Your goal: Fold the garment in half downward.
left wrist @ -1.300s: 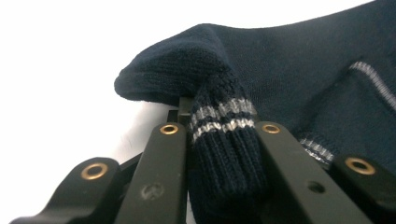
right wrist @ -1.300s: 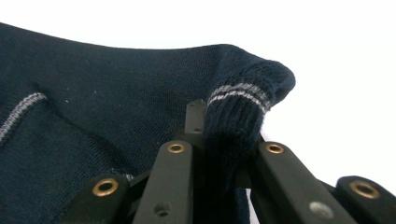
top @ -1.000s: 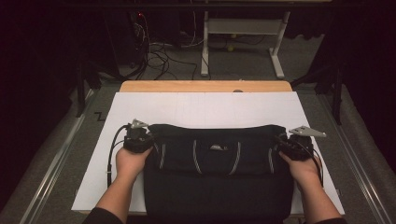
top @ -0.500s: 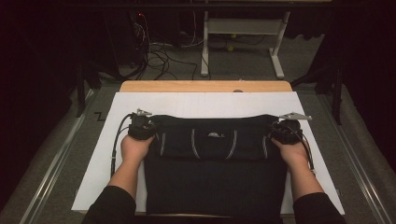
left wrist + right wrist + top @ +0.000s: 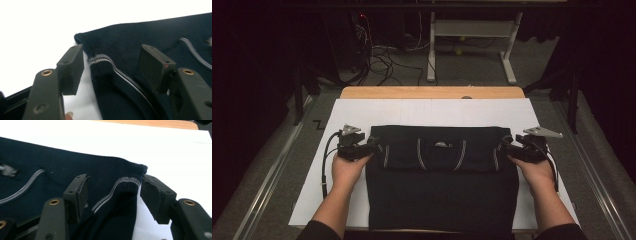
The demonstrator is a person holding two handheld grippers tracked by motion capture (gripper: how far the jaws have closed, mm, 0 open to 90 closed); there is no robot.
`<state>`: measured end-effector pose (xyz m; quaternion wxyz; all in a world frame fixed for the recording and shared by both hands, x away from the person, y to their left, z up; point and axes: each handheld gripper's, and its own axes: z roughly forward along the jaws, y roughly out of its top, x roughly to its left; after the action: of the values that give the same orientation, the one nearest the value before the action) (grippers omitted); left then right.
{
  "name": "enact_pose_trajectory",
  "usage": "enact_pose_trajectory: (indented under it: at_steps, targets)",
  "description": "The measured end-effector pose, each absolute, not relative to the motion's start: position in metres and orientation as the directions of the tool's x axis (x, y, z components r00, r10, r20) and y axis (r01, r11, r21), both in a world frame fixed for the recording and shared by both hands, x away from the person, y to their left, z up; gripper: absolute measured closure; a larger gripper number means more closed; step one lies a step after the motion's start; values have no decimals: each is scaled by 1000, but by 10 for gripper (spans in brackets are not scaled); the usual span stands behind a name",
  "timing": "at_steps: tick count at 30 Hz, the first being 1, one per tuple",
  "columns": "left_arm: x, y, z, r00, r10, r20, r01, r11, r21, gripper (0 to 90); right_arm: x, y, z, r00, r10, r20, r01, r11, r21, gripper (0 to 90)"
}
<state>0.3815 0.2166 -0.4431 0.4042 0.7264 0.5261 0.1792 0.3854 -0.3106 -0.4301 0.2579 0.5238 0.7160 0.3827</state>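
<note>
So compared with a second ago, the folded top edge of the dark sweater [image 5: 442, 175] sits further up the white sheet [image 5: 427, 110], and both grippers have slid outward off its corners. My read is the fold is basically laid down and they've just let go. The left gripper [image 5: 373, 143] is right at the sweater's upper left corner, the right gripper [image 5: 506, 145] at its upper right, and the sweater lies flat in the middle of the sheet. The high view can't really show the jaws, but both gripper views do: each pair is spread wide around a striped cuff [image 5: 100, 60], not pinching anything.
</note>
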Motion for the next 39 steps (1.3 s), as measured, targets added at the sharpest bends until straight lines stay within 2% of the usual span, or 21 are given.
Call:
enact_pose_trajectory:
  at_steps: [7, 10, 15, 18, 21, 23, 26, 28, 33, 39]
  targets:
    - [363, 196, -442, 464, 870, -167, 591, -163, 790, 343, 359, -305, -428, -376, 926, 32, 510, 178, 842, 435]
    - [369, 188, -447, 486, 852, -195, 614, -175, 769, 373, 355, -298, -431, -402, 914, 44, 519, 188, 834, 456]
    - [385, 176, -462, 460, 852, -248, 679, -158, 717, 374, 366, -285, -442, -409, 912, 46, 564, 213, 798, 465]
    - [388, 173, -467, 457, 854, -249, 687, -161, 708, 437, 377, -281, -454, -394, 916, 71, 617, 206, 760, 465]
    - [386, 170, -469, 469, 850, -240, 691, -184, 699, 518, 381, -276, -460, -382, 922, 60, 635, 214, 742, 505]
    - [383, 168, -468, 477, 853, -214, 684, -207, 700, 568, 380, -275, -459, -384, 922, 48, 633, 225, 741, 556]
    - [380, 168, -467, 481, 854, -198, 676, -217, 704, 675, 374, -274, -457, -408, 912, 35, 620, 249, 744, 703]
    - [376, 169, -465, 485, 855, -183, 658, -218, 721, 727, 370, -273, -456, -424, 905, 17, 605, 269, 749, 760]
    - [368, 172, -458, 498, 851, -164, 623, -220, 750, 771, 362, -272, -449, -431, 902, -3, 564, 272, 780, 788]
    - [358, 176, -448, 518, 839, -164, 586, -209, 783, 780, 351, -275, -439, -445, 896, 2, 512, 252, 821, 794]
